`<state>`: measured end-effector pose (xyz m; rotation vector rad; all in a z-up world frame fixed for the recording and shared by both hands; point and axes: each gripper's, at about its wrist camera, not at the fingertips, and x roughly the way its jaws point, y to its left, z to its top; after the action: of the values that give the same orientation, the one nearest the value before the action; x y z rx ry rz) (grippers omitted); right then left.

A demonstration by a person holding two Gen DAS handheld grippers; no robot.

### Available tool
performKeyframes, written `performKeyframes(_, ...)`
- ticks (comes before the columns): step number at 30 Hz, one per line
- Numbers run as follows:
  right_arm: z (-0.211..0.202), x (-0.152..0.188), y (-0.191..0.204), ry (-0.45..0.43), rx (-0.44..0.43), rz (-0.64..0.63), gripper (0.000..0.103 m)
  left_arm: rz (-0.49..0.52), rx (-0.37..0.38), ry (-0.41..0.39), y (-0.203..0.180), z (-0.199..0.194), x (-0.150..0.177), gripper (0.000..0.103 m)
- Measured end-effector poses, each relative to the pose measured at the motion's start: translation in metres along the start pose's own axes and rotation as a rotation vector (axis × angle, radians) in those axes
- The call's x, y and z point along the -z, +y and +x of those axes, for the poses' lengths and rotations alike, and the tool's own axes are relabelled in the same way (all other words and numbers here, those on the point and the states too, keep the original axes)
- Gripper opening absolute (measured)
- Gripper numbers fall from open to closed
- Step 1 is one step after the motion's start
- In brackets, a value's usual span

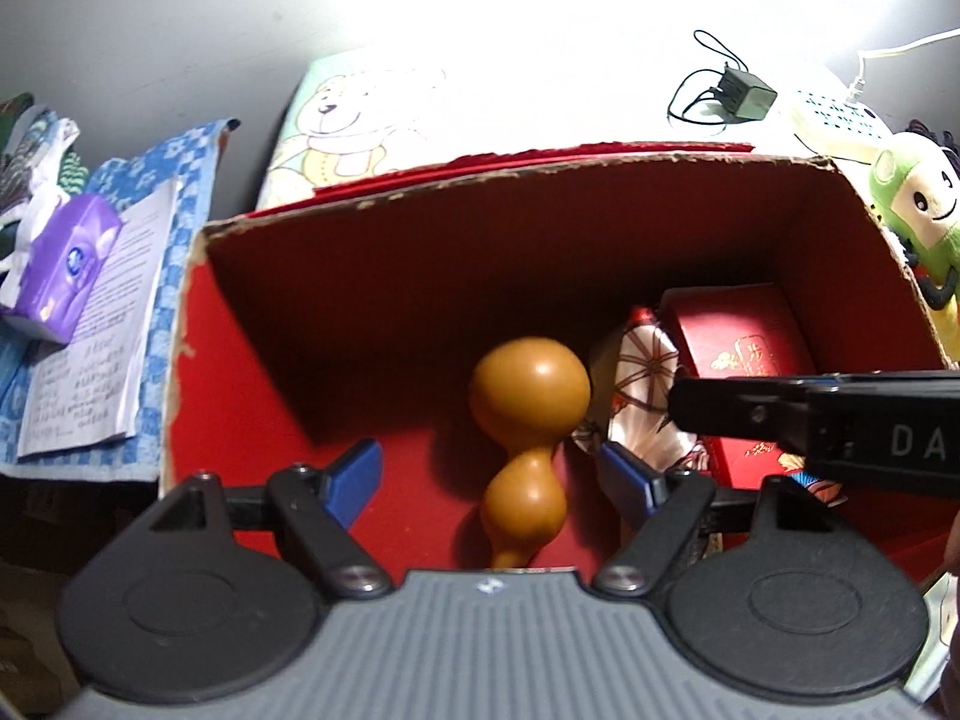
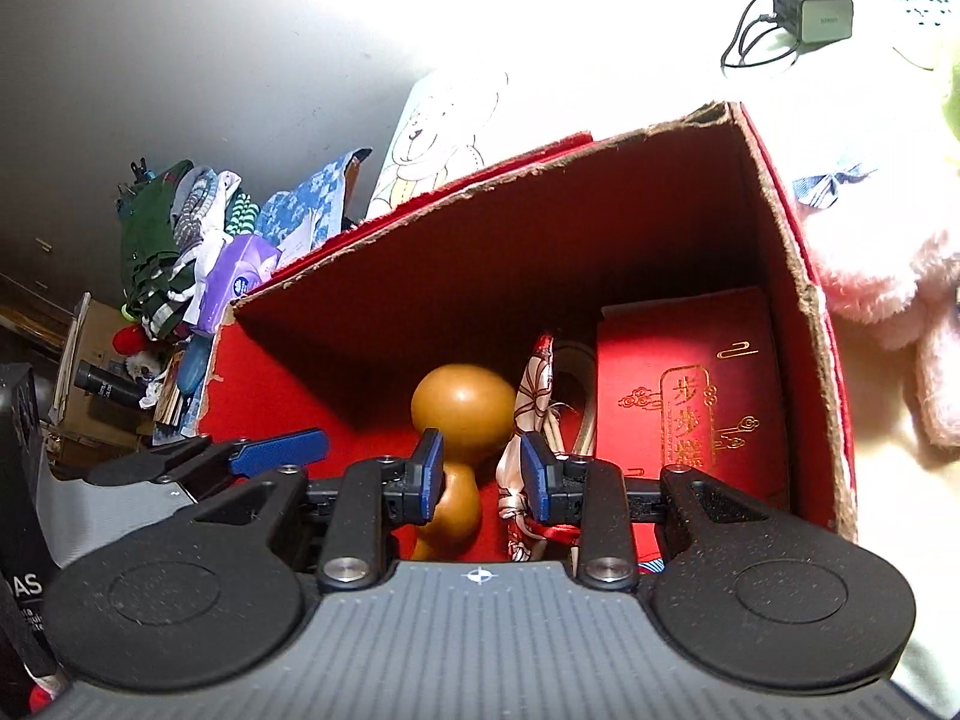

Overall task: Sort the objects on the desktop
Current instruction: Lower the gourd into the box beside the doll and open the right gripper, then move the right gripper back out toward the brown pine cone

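The gourd (image 1: 528,450) lies on the floor of the red box (image 1: 198,360), round belly toward the far wall and narrow end toward the cameras, already sorted in by the look of it. The left tongs (image 1: 489,477) stand wide open above it, blue pads clear on both sides and gripping nothing. The right tongs (image 2: 483,477) hang partly open just beside it; their left pad overlaps the gourd's waist in the right wrist view, but whether it touches I cannot tell, and nothing is clamped. The main risk is a knock: being round and smooth, the gourd would probably roll if either pad brushed it on the way out, and the two tools sit close enough over the box to collide or catch its ragged cardboard rim. Beside the gourd in the box lies a patterned silk pouch (image 2: 531,414), then a red gift box with gold lettering (image 2: 690,396) against the right wall. Outside it on the desk are a charger (image 1: 747,95) and plush toy (image 1: 924,210).
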<state>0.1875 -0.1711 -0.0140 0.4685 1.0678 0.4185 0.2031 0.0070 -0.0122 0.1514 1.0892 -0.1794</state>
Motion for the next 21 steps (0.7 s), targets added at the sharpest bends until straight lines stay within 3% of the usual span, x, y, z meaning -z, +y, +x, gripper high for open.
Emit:
performKeyframes(15,-0.030,0.022,0.016,-0.122,0.039,-0.136,0.033,-0.041,-0.044,-0.015,-0.008,-0.024,0.015,0.081)
performKeyframes(21,-0.040,0.031,0.015,-0.165,0.016,-0.155,0.033,-0.083,-0.080,-0.032,-0.007,-0.038,0.025,0.081)
